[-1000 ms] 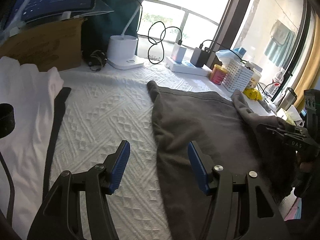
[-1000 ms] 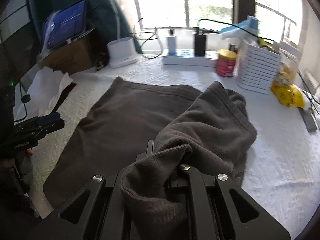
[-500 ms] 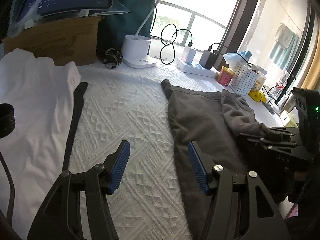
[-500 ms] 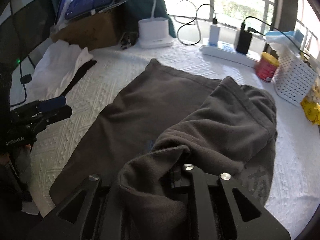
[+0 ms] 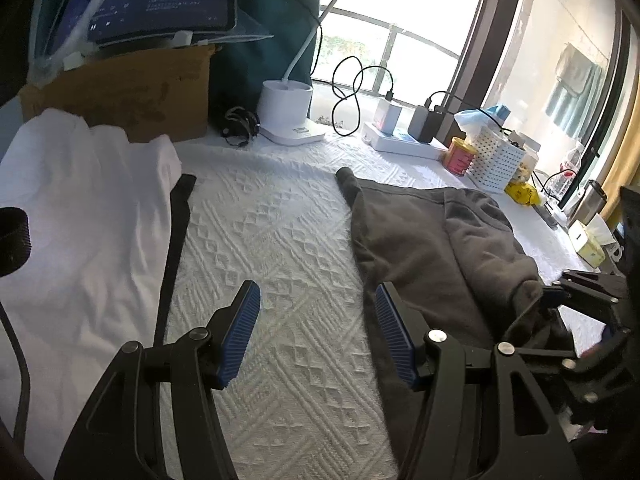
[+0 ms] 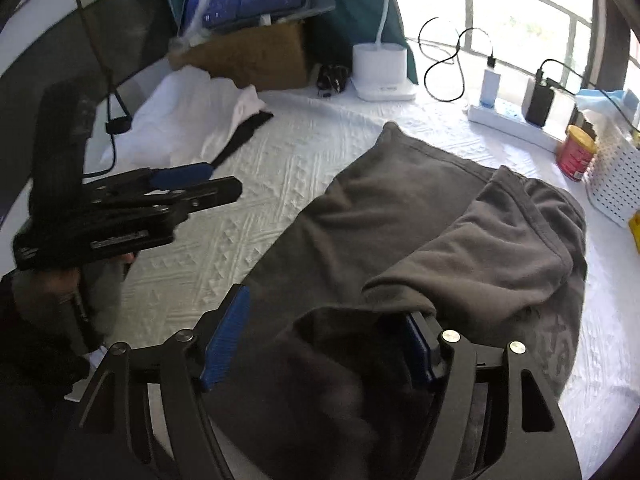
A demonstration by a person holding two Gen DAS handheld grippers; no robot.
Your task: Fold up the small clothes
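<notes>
Along the bottom of the right wrist view, the right gripper (image 6: 320,344) is standing with its jaws spread; they have just been opening, and a fold of the grey garment (image 6: 400,220) is lying loosely between the blue pads (image 6: 224,344), which are not pressing on it. Beyond it the garment is stretching up the middle of the frame over the white quilt (image 6: 280,160), its right part doubled over onto itself. At left centre the left gripper (image 6: 200,184) is hovering over bare quilt, jaws apart and pinching nothing; in its own view the garment's left edge is lying just right of its right pad (image 5: 394,340). Open quilt is running up the middle of that view between the garment and a white cloth (image 5: 80,220) at the left. Farther back a cardboard box (image 5: 132,92), a lamp base (image 5: 290,114) and a power strip (image 5: 404,144) are lining the window edge, with a white basket (image 5: 496,160) at upper right.
</notes>
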